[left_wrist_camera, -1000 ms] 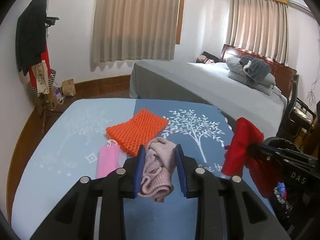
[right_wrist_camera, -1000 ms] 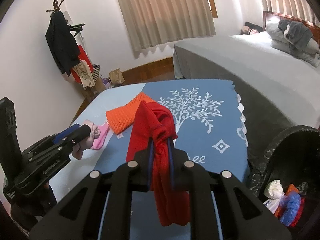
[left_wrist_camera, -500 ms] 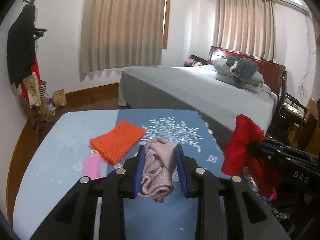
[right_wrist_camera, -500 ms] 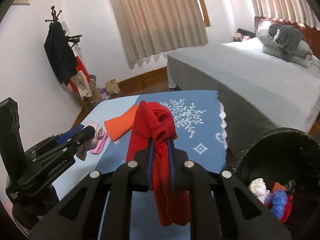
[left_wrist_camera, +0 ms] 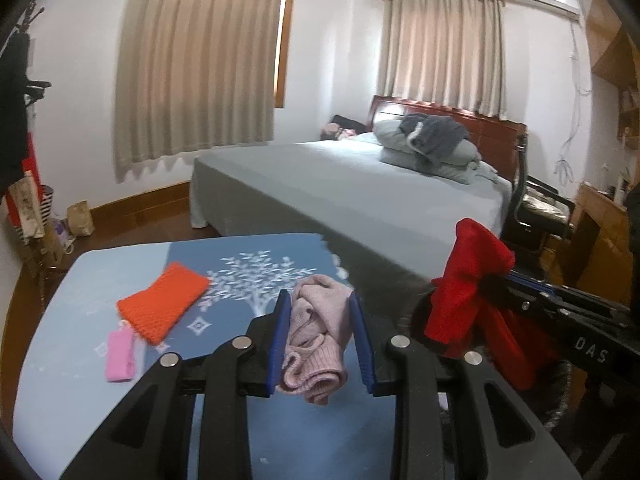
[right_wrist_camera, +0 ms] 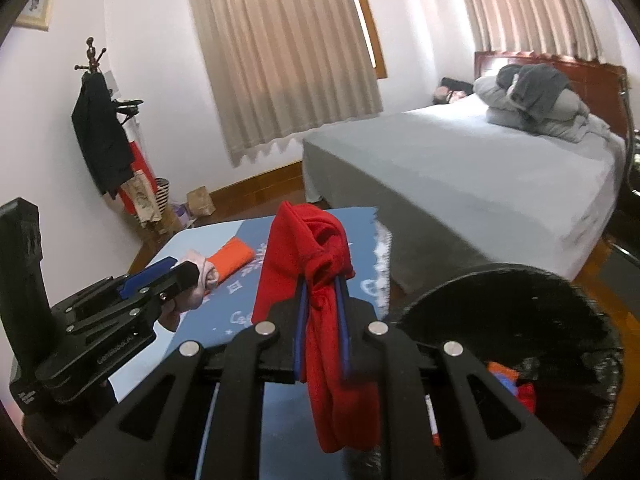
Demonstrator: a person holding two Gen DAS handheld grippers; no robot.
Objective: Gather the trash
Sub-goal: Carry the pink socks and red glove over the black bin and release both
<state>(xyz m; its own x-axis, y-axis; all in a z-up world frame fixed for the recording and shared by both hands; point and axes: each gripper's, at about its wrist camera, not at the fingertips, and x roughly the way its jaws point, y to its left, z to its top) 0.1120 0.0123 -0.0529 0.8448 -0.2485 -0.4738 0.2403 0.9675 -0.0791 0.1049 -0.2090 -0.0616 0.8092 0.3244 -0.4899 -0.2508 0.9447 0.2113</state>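
A: What does the left gripper have?

B: Its two blue fingers squeeze a soft pink knit thing. The pink knit thing hangs between them, up in the air over the blue tablecloth.

A: And the right gripper?

B: It is pinched almost all the way closed on a red cloth. The cloth sticks up above the fingers and hangs down under them too.

A: Where is the trash bin?

B: The black bin is just to the right of the red cloth, near us. Some red and blue bits lie inside it.

A: What is left on the table?

B: An orange knit piece lies to the left, farther away. A small pink thing lies just beside it, nearer. A big gray bed is far behind the table.
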